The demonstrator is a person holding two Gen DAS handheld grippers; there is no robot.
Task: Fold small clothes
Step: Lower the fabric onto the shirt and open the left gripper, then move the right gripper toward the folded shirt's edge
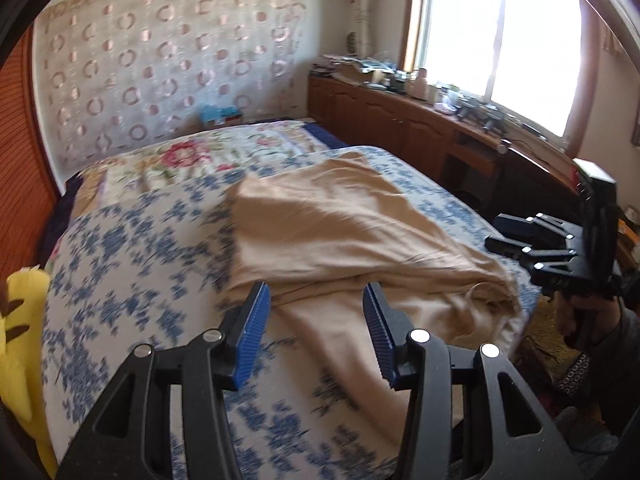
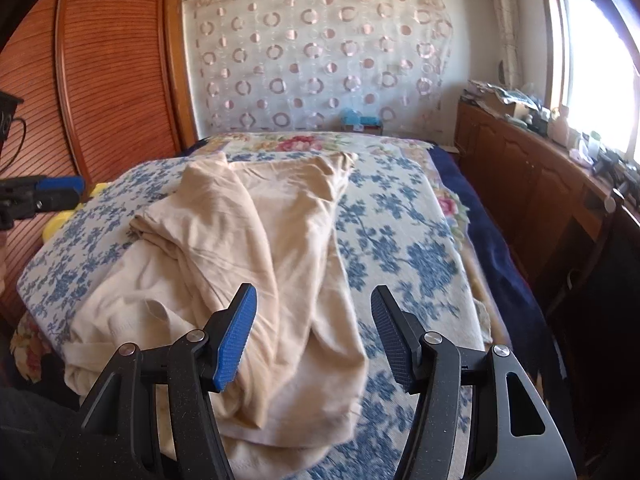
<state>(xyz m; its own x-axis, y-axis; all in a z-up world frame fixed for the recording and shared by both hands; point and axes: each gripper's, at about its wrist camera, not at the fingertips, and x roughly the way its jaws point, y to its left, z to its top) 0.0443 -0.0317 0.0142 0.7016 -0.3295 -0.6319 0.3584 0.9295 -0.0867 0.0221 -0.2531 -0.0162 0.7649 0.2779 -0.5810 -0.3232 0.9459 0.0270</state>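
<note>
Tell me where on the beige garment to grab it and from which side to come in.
Take the beige garment at its near hem, just ahead of the open right tongs. That edge lies flat and thin on the floral bedspread, while the left side is bunched into thick folds. Come in low from the near side, one finger sliding under the edge.

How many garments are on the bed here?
1: a beige garment, partly folded and rumpled, lies on the blue-flowered bedcover before both open grippers. Its layers might hide another piece.
</note>
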